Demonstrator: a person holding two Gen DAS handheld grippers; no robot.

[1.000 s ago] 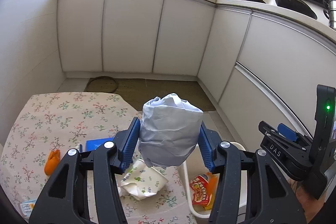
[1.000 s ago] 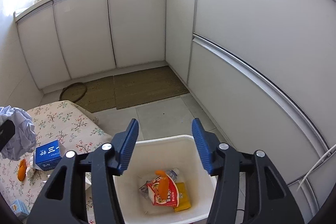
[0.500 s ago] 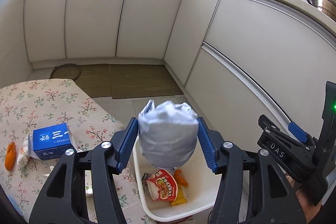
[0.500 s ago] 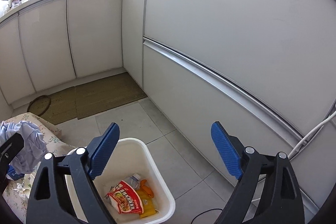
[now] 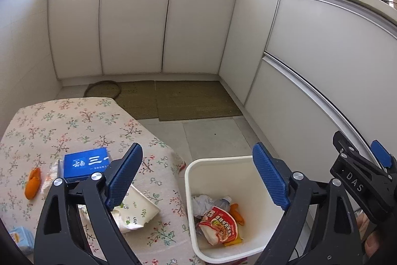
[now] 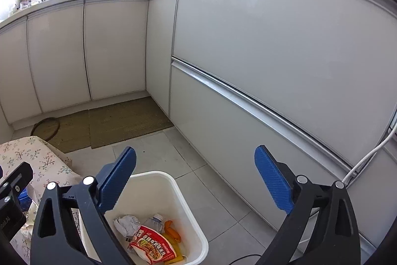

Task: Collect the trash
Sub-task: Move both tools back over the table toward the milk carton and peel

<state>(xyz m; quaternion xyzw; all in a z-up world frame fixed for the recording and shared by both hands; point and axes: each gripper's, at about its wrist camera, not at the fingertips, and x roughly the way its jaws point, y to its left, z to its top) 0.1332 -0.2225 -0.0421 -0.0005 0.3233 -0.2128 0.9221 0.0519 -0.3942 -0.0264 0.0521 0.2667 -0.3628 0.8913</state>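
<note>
A white trash bin (image 5: 198, 165) stands on the floor beside the floral-cloth table (image 5: 74, 121). It holds a crumpled grey paper ball (image 5: 203, 201), a red noodle packet (image 5: 219, 222), a plastic bottle and orange peel. My left gripper (image 5: 197, 176) is open and empty above the bin's left rim. My right gripper (image 6: 196, 179) is open and empty above the bin (image 6: 171, 181); the paper ball (image 6: 126, 224) lies inside. On the table lie a blue box (image 5: 85, 162), a crushed paper cup (image 5: 135, 211) and an orange peel (image 5: 33, 183).
White kitchen cabinets (image 5: 322, 71) run along the back and right. Brown mats (image 5: 188, 98) lie on the tiled floor. A small blue packet (image 5: 21, 237) sits at the table's near left edge. A white cable (image 6: 367, 158) hangs at the right.
My left gripper swung right over the bin, opened and let go of the grey paper ball, which now lies in the bin. My right gripper opened wider.
</note>
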